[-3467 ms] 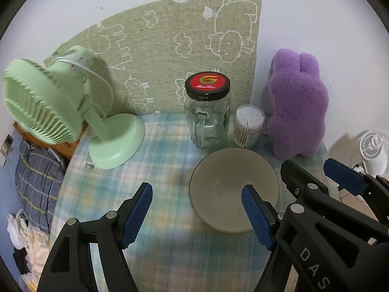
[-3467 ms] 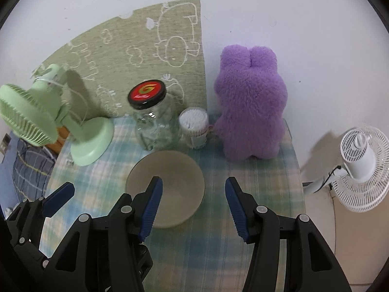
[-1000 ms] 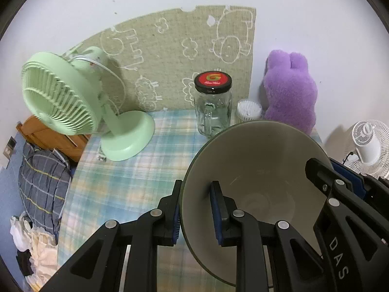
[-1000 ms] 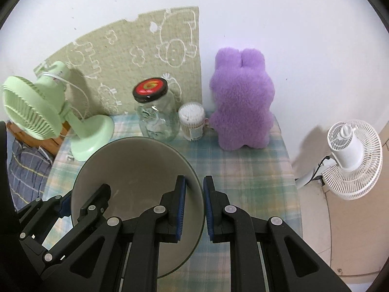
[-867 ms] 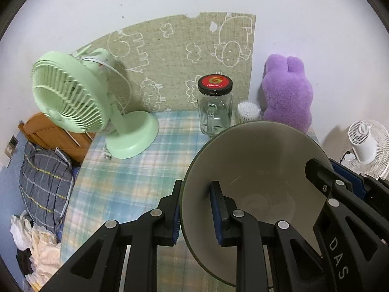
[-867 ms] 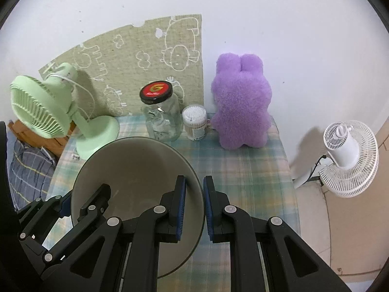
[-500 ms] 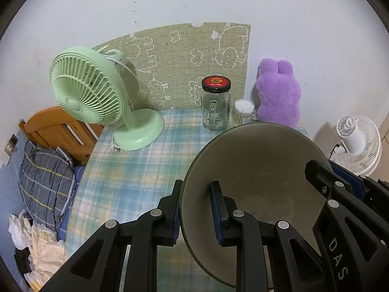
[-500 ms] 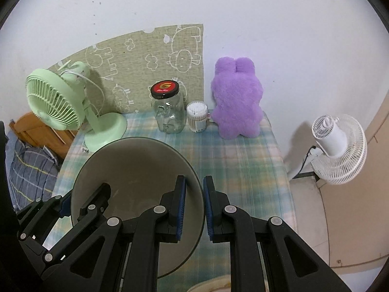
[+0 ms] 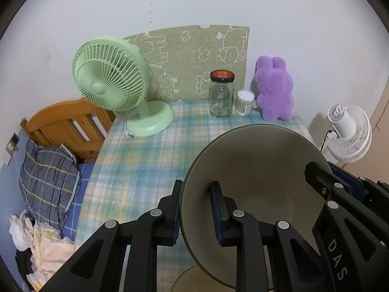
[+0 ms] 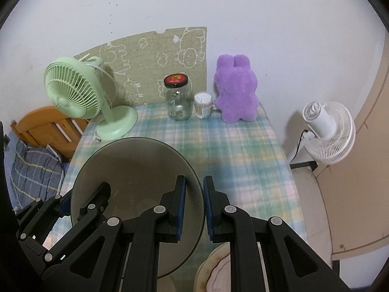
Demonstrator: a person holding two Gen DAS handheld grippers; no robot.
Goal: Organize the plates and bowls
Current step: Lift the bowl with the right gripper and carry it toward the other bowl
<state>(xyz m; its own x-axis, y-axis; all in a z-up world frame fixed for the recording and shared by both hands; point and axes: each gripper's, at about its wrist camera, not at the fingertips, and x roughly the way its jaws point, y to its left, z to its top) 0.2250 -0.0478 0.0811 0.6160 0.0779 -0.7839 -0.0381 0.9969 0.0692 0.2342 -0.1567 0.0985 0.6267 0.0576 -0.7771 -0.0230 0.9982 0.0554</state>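
Desk (image 9: 150, 160), covered in a soft checked cloth of pale blue, green and yellow, carries a green fan (image 9: 109, 82), a purple plush (image 9: 274, 92), a glass jar (image 9: 221, 95) with a red-and-black lid, and a small tub of cotton swabs (image 9: 245, 102) along the wall. The bowl (image 9: 255, 170), wide, round, smooth and grey-green with a thin dark rim, is held above the near part of the desk, tilted so its inside faces the cameras. The left gripper (image 9: 195, 209) has its fingers closed on the bowl's left rim, one pad inside and one outside; the right gripper (image 10: 194, 204) clamps the opposite rim likewise. At the bottom edge of the right wrist view a pale plate (image 10: 214, 267) shows beneath the bowl. Judged step: carrying the bowl toward that crockery. To do it well, keep both grips level with each other so the glazed, probably slippery rim does not twist free, then lower the bowl squarely.
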